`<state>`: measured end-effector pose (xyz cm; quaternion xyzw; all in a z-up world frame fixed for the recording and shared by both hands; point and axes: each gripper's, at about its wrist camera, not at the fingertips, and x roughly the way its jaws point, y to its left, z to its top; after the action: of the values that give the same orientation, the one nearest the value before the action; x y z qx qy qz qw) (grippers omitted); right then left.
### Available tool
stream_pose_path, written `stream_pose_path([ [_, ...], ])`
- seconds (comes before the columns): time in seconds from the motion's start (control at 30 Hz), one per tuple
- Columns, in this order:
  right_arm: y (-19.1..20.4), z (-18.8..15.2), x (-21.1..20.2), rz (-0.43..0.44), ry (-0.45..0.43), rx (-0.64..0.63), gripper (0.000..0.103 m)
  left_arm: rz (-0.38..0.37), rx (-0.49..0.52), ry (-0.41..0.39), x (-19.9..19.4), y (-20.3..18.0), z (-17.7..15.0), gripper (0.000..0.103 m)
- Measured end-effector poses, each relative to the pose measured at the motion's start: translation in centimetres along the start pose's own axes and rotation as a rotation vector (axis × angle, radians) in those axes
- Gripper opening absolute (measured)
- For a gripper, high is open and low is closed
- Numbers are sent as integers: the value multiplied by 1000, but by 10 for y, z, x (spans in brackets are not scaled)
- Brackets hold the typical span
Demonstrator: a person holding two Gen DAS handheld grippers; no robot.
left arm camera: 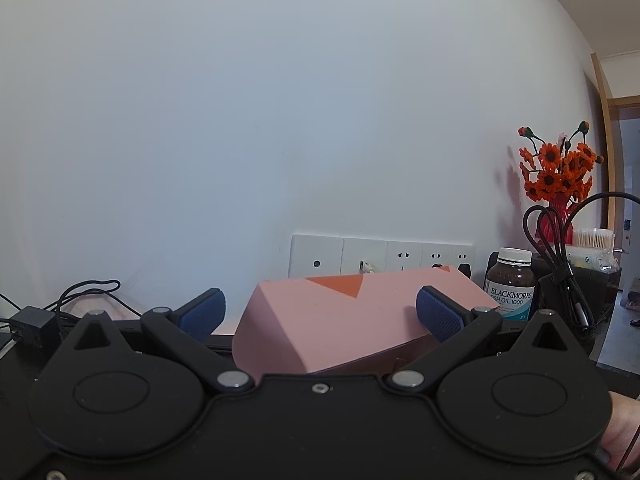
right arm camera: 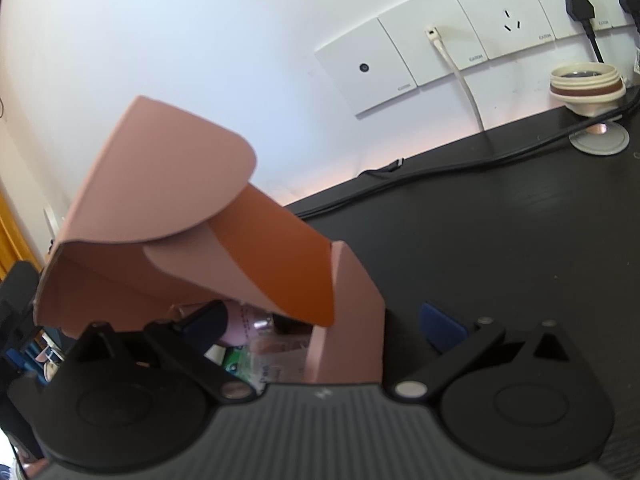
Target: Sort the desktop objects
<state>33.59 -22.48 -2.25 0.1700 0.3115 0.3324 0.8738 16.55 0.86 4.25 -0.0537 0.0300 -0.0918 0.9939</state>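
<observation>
A pink cardboard box (left arm camera: pixel 340 320) with orange triangles lies on the black desk between the blue pads of my left gripper (left arm camera: pixel 320 314). The jaws are open: the right pad (left arm camera: pixel 440 312) is against the box's side and the left pad (left arm camera: pixel 202 314) stands clear of it. In the right wrist view the same pink box (right arm camera: pixel 160 184) has its rounded lid flap raised and an orange inner flap (right arm camera: pixel 280 256) hanging down. My right gripper (right arm camera: pixel 324 326) is open astride the box's right wall (right arm camera: pixel 348 320), one finger inside. A pink bottle (right arm camera: pixel 236 330) and packets lie inside.
A Blackmores fish oil bottle (left arm camera: pixel 510 284), a coiled black cable (left arm camera: pixel 560 248) and orange flowers in a red vase (left arm camera: pixel 560 176) stand right of the box. Wall sockets (right arm camera: pixel 440 48) line the back. A cream jar (right arm camera: pixel 586 86), a black cord (right arm camera: pixel 440 172) and bare desk (right arm camera: pixel 500 240) lie to the right.
</observation>
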Motion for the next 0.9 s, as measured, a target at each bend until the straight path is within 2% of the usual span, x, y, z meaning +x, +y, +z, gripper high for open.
stream_pose_path([
  [0.67, 0, 3, 0, -18, -5, -5, 102, -32, -50, 31, -5, 10, 1, 103],
  [0.9, 10, 4, 1, -83, 13, -50, 102, -57, -80, 45, -3, 18, 2, 103],
])
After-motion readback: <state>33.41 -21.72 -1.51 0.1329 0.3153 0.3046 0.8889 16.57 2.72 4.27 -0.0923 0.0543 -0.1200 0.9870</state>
